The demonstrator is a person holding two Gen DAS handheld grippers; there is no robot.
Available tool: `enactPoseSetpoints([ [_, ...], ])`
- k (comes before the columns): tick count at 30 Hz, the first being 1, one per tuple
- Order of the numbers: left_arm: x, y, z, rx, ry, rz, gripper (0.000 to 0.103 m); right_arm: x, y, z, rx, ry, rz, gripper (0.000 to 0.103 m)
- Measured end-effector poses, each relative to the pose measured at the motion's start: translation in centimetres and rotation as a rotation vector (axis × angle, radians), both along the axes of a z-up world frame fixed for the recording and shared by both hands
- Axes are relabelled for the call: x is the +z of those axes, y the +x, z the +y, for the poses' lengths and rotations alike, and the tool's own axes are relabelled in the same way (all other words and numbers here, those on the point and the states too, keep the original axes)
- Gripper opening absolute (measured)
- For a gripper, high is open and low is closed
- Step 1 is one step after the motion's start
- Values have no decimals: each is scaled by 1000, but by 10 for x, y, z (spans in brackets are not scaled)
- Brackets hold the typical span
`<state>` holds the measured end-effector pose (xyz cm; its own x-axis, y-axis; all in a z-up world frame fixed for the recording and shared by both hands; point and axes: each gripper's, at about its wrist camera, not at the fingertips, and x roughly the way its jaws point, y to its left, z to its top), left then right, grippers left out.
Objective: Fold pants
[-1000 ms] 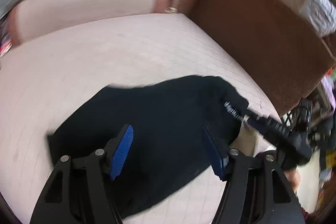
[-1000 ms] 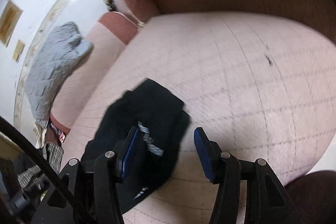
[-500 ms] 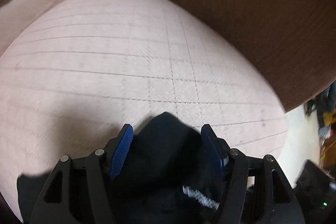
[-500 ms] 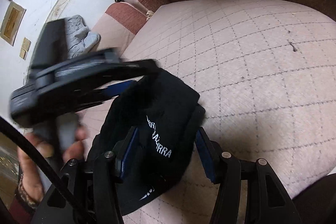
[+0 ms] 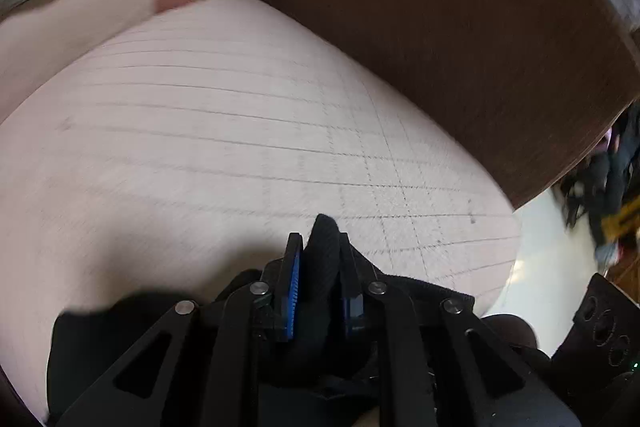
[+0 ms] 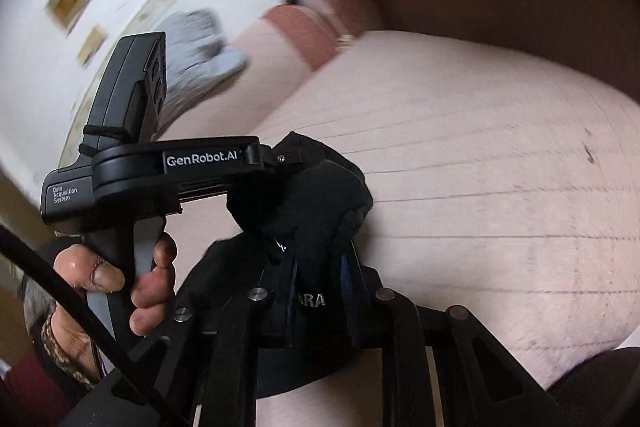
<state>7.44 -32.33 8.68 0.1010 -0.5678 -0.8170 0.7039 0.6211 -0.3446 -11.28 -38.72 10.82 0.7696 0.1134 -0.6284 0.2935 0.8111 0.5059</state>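
Left tool [image 5: 318, 259] and right tool [image 6: 320, 267], just closed, both clamped on black pants [image 6: 316, 187] over sofa cushion [image 5: 200, 131].

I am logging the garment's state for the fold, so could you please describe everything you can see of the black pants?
The black pants look like soft knit fabric with white lettering, only partly readable. They lie bunched on the pink quilted cushion, not yet flat. Both grippers have just closed on them: the left gripper pinches a raised fold, and the right gripper clamps another bunch near the lettering. The rest trails under the grippers.
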Motion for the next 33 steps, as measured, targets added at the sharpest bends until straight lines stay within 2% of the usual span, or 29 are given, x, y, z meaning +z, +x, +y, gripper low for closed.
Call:
enactPoseSetpoints([
  [4,20,3,76,138,-107,31,15,22,8,46,126,-75,-11,20],
  [8,24,-3,163,276,-204,56,15,40,21,112,302,-163,-13,20],
  [12,8,-12,236,403,-276,92,15,36,31,178,451,-285,-1,20],
  [15,-12,-14,273,486,-306,134,15,20,37,226,543,-377,31,20],
  [19,-28,-19,291,535,-321,148,15,3,50,256,589,-451,72,20],
  [22,-36,-18,294,550,-349,161,15,-3,63,259,594,-491,83,20],
  [33,-44,-25,319,616,-409,187,15,-7,54,281,652,-580,64,20],
])
